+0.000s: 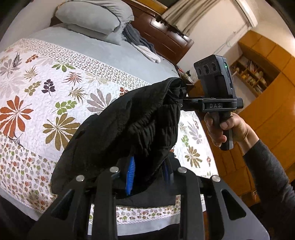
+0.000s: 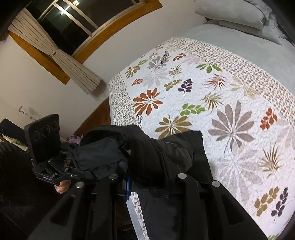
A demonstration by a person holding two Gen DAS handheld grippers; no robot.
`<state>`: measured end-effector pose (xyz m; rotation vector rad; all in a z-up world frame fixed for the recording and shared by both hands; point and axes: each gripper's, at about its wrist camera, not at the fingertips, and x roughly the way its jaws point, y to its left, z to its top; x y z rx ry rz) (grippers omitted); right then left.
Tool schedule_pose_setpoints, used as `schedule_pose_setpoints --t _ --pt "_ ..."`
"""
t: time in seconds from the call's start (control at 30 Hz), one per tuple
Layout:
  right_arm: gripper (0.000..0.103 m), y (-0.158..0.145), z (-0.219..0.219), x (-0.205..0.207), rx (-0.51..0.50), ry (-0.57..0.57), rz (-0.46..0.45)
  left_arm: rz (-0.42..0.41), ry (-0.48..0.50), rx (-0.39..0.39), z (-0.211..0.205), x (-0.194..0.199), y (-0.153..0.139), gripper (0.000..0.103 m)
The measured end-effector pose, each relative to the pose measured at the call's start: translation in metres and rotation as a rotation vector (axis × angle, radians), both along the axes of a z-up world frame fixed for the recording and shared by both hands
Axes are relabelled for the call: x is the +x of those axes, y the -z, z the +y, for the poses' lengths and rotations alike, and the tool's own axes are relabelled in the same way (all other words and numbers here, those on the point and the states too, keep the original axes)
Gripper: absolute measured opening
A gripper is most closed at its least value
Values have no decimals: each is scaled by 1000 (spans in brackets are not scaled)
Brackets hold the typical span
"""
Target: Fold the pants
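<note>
Black pants (image 1: 129,125) hang bunched in the air over the near end of the bed, stretched between both grippers. In the left wrist view my left gripper (image 1: 147,168) is shut on one end of the waist, and its blue pads (image 1: 130,175) press into the cloth. My right gripper (image 1: 180,102), held by a hand (image 1: 226,127), is shut on the other end. The right wrist view shows the pants (image 2: 151,153) clamped in my right gripper (image 2: 147,187), with the left gripper (image 2: 72,163) shut on the far end at the left. The fabric hides both sets of fingertips.
Below lies a bed with a white floral quilt (image 1: 46,96) and a grey sheet (image 1: 114,53). Grey pillows (image 1: 95,16) and crumpled clothes (image 1: 142,46) lie at the head. Wooden cabinets (image 1: 267,110) stand to the right. A curtained window (image 2: 60,27) is on the wall.
</note>
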<state>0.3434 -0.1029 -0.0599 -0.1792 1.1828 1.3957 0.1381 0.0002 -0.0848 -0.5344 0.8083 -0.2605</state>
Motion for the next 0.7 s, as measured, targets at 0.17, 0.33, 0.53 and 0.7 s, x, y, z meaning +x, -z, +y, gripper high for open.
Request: schedule_pose_setpoints --t 0.17,0.33,0.53,0.7 --pt "27 11 -9 0 14 -5 2 9 3 40 -8 1 5 24" --pt "27 17 -4 3 35 -23 -10 9 -22 86 -13 1 8 24" --pt "27 32 -25 4 83 -23 -9 -7 -11 191 -46 2 12 24" --pt "27 53 -53 4 124 -10 -7 -2 21 270 -83 6 25 24"
